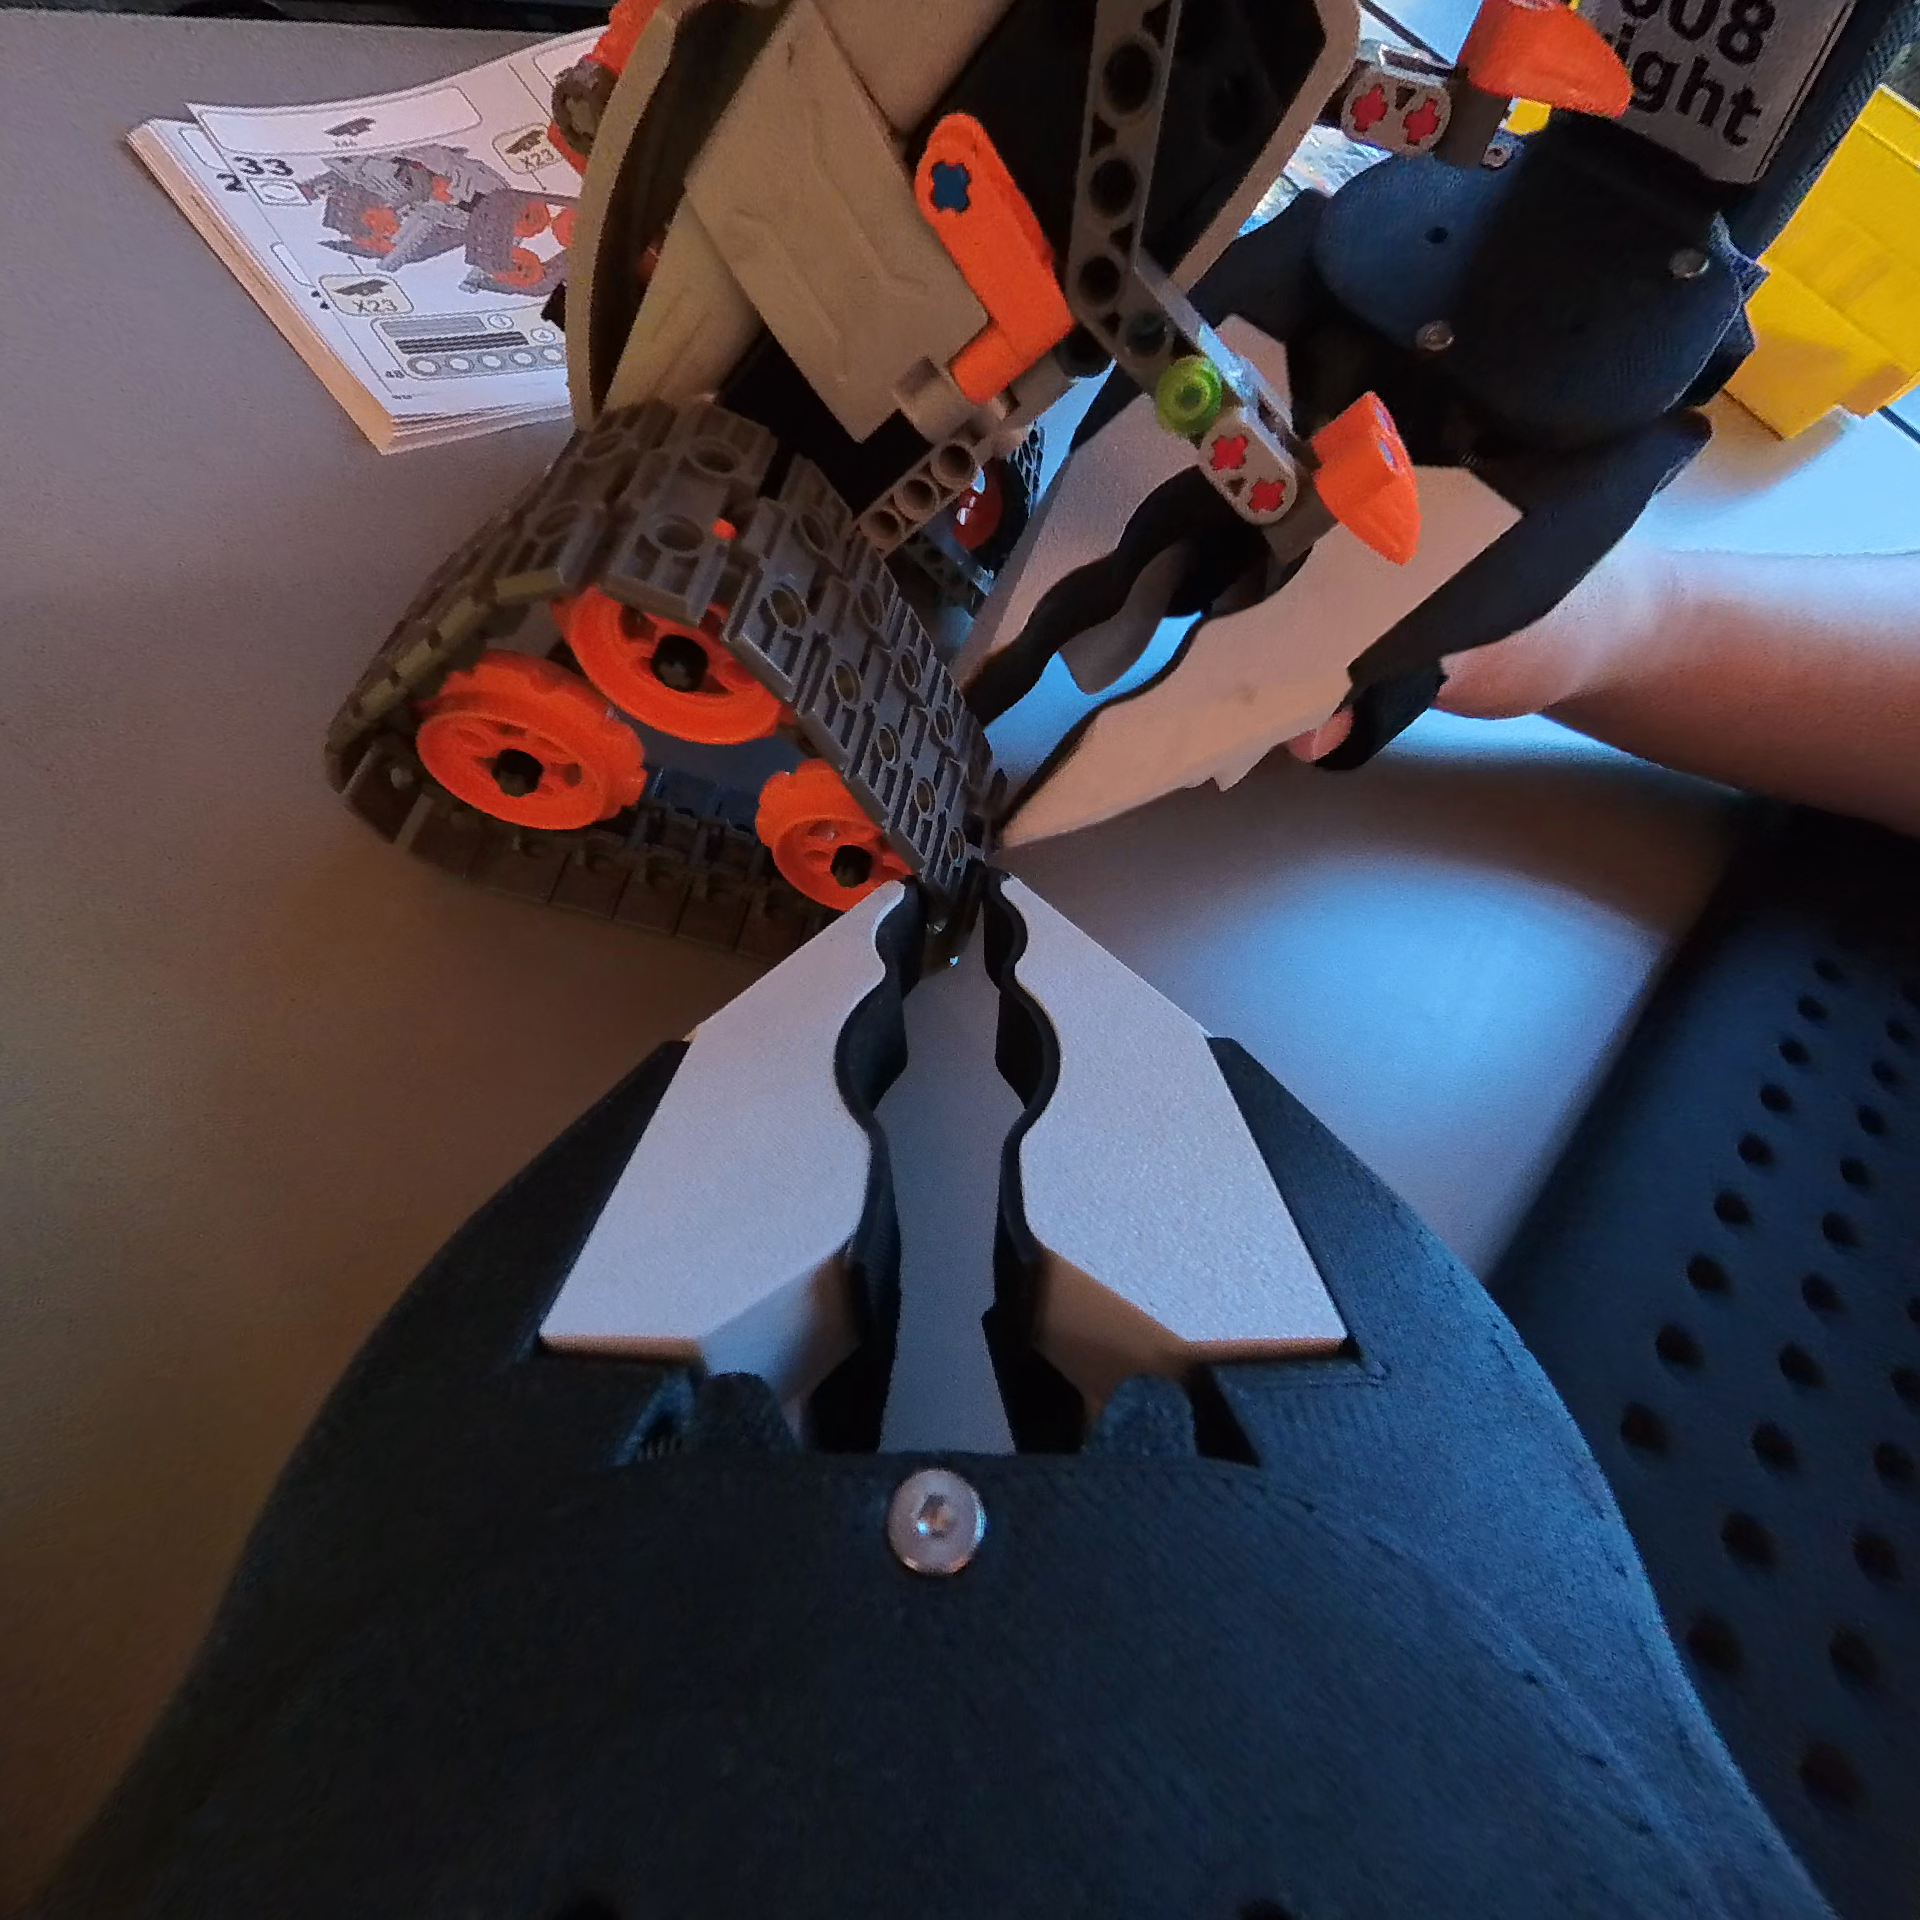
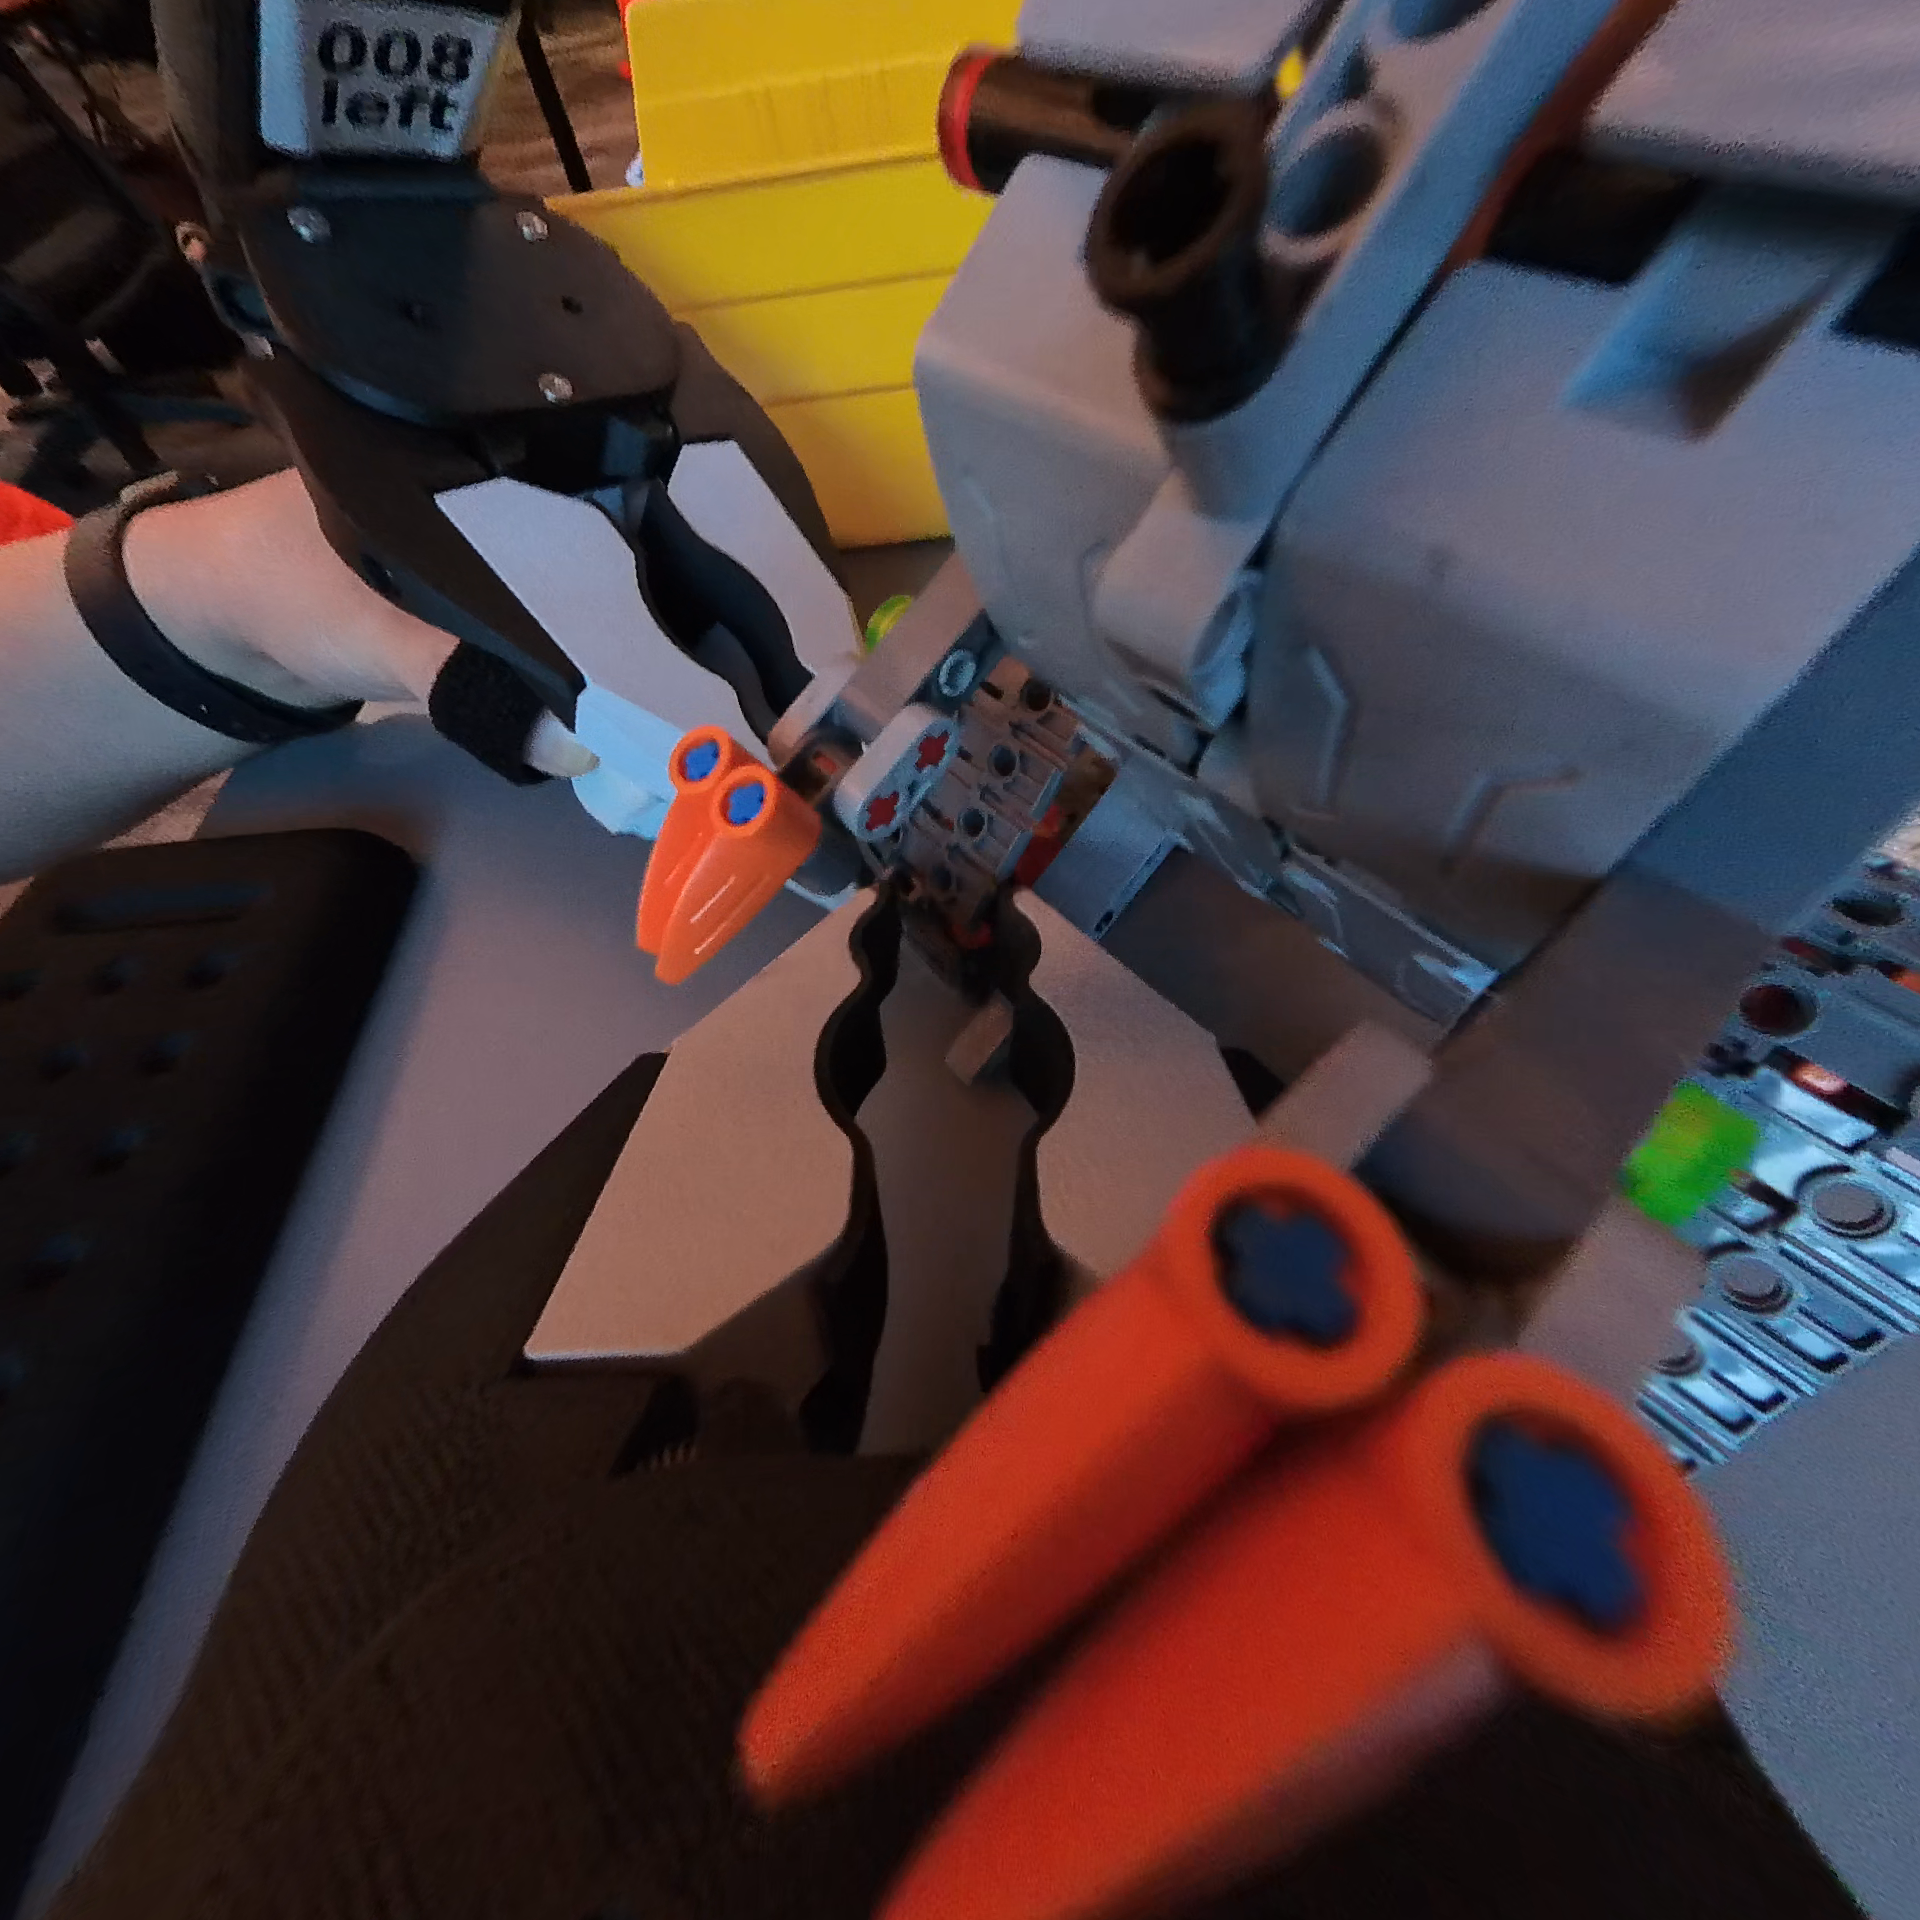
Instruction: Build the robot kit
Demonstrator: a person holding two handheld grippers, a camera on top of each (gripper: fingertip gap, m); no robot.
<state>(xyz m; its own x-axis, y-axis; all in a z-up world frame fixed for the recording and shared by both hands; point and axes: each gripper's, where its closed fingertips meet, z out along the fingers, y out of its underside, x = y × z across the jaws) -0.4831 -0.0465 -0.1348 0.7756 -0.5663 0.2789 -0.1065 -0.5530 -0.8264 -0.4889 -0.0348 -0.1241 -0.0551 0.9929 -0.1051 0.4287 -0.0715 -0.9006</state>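
Blur swallows the closest part of my right wrist view — two orange cone pieces (image 2: 1247, 1538) fill the corner and the grey body above them is cut off. My left hand-held gripper (image 1: 951, 914) is narrowed onto the near end of the grey track belt (image 1: 831, 665) of a tracked toy vehicle (image 1: 727, 520), pinching its edge. My right hand-held gripper (image 1: 997, 821) has its tips meeting the same end of the belt from the other side; in its own view (image 2: 951, 935) the fingers look closed on a dark part, hard to make out. The vehicle rests on the tabletop (image 1: 156, 831), tilted, its long axis running away and to the left. Beyond lie an instruction booklet (image 1: 343, 260) and a yellow bin (image 1: 1839, 291).
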